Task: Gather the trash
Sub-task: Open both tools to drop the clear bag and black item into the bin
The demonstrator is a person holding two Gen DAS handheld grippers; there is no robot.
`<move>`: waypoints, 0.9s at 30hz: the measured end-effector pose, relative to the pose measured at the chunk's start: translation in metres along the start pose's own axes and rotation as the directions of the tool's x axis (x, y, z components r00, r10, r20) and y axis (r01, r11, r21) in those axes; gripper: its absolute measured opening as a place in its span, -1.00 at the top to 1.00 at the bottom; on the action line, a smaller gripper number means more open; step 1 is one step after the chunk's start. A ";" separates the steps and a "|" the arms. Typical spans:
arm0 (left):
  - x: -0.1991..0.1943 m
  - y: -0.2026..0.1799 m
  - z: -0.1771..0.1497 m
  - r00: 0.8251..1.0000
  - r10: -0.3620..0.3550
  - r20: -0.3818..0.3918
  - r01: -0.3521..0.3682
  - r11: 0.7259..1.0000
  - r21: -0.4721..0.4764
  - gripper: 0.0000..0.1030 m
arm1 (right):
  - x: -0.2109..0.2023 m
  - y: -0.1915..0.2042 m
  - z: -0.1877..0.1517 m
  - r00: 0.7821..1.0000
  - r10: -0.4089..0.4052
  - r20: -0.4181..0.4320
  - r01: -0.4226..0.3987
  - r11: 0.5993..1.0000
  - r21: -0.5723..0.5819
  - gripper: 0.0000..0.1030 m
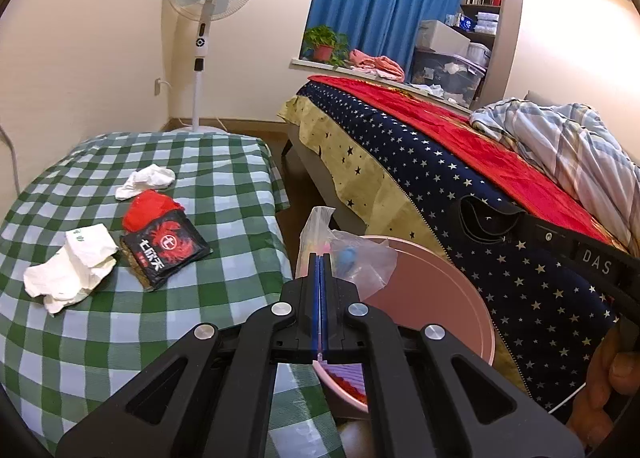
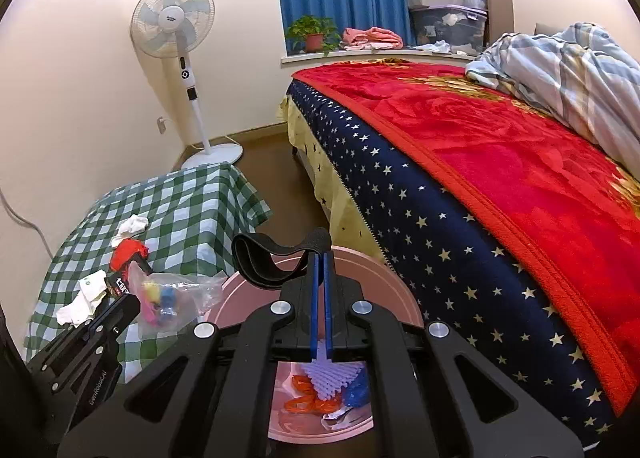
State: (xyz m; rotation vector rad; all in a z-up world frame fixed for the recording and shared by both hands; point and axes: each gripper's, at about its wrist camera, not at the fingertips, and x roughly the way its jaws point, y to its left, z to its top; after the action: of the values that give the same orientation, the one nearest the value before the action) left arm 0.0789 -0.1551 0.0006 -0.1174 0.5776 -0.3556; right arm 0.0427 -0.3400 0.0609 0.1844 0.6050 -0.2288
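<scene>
My left gripper (image 1: 321,256) is shut on a clear plastic bag (image 1: 352,258) with coloured bits inside, held over the rim of the pink bin (image 1: 452,298); the bag also shows in the right wrist view (image 2: 176,298). My right gripper (image 2: 321,256) is shut on a black elastic band (image 2: 272,262), held above the pink bin (image 2: 384,282), which holds purple, orange and blue scraps. On the green checked table (image 1: 160,330) lie two crumpled white tissues (image 1: 76,270) (image 1: 148,179), a red wrapper (image 1: 150,209) and a black snack packet (image 1: 166,250).
A bed with a red blanket (image 2: 520,161) and starred navy cover runs along the right, close to the bin. A standing fan (image 1: 208,17) stands in the far corner. A potted plant (image 1: 324,43) and clothes lie on the windowsill.
</scene>
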 end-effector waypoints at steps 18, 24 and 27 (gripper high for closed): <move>0.009 -0.015 -0.002 0.999 -0.042 -0.014 0.042 0.999 -0.003 1.00 | -0.001 -0.006 -0.001 1.000 -0.031 0.000 0.031 0.999 0.015 0.95; 0.009 -0.010 -0.003 0.997 -0.078 -0.012 0.077 0.996 -0.036 0.70 | -0.004 -0.015 -0.001 0.998 -0.056 0.009 0.055 0.997 0.060 0.50; 0.007 -0.004 -0.003 0.997 -0.073 -0.009 0.072 0.996 -0.057 0.50 | -0.005 -0.017 -0.001 0.997 -0.070 0.018 0.068 0.995 0.070 0.22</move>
State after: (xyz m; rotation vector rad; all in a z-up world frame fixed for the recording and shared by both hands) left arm 0.0821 -0.1619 -0.0044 -0.1911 0.5951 -0.4109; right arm 0.0330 -0.3556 0.0611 0.2285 0.5845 -0.3183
